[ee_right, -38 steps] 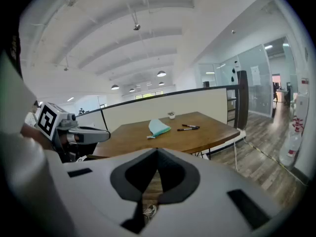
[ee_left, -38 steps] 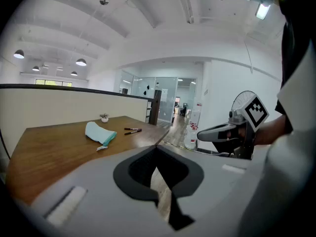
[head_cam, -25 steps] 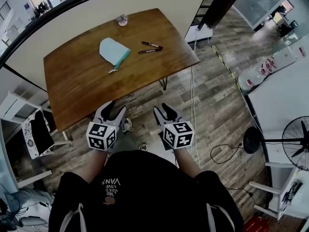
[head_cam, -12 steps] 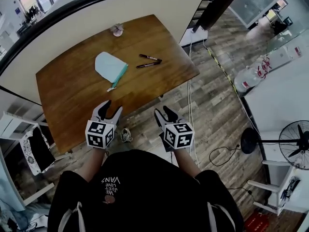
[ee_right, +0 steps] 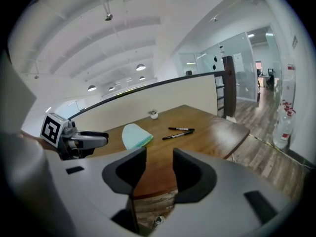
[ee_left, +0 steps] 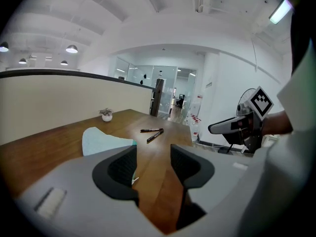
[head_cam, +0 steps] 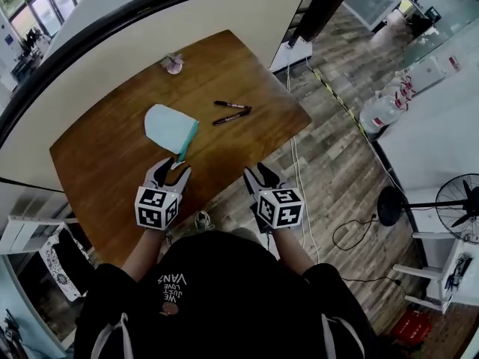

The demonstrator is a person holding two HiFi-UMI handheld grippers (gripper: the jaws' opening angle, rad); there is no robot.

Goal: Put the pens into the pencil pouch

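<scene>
Left gripper [head_cam: 172, 167] lower centre-left at the wooden table [head_cam: 105, 163] edge, jaws just opened wide, empty, teal pencil pouch [head_cam: 171, 126] just above it, two pens [head_cam: 230, 117] right of the pouch, right gripper [head_cam: 257, 172] lower centre, jaws just spread, holding nothing

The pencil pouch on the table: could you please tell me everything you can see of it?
The pencil pouch is pale mint, soft-looking, flat, rounded at its far end, with a darker teal strip along one long edge and a small pull at the near corner. It lies on the wooden table, apart from the two pens. Whether it is zipped cannot be told.
</scene>
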